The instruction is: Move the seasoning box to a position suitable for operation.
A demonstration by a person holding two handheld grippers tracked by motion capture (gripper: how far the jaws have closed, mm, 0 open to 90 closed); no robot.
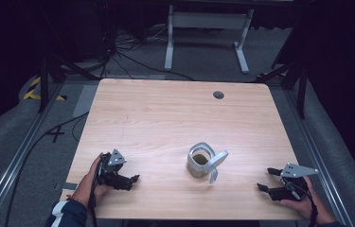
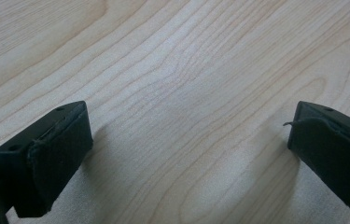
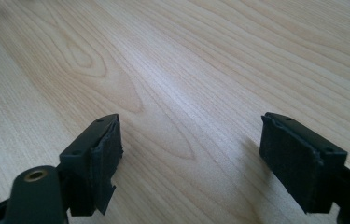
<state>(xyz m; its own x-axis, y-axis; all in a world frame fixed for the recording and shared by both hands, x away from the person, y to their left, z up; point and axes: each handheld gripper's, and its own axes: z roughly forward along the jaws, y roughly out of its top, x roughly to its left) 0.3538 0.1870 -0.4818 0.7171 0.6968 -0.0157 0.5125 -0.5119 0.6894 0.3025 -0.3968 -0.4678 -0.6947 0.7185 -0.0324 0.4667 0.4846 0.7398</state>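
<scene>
A small glass jar [image 1: 198, 163] with a grey rim stands on the wooden table [image 1: 165, 113], right of centre near the front. It holds something olive-green, and its grey lid [image 1: 216, 161] hangs open to the right. My left gripper [image 1: 133, 179] lies low at the front left, pointing right toward the jar, well apart from it. My right gripper [image 1: 264, 178] rests at the front right, pointing left at the jar. In the left gripper view my left gripper [image 2: 189, 140] is open over bare wood. My right gripper [image 3: 191, 149] in its own view is also open with nothing between its jaws.
A dark round grommet [image 1: 218, 95] sits near the table's far edge. Behind the table stand a white frame [image 1: 207, 28] and loose cables [image 1: 118, 52] on the grey floor. Metal rails [image 1: 19, 156] run along both sides.
</scene>
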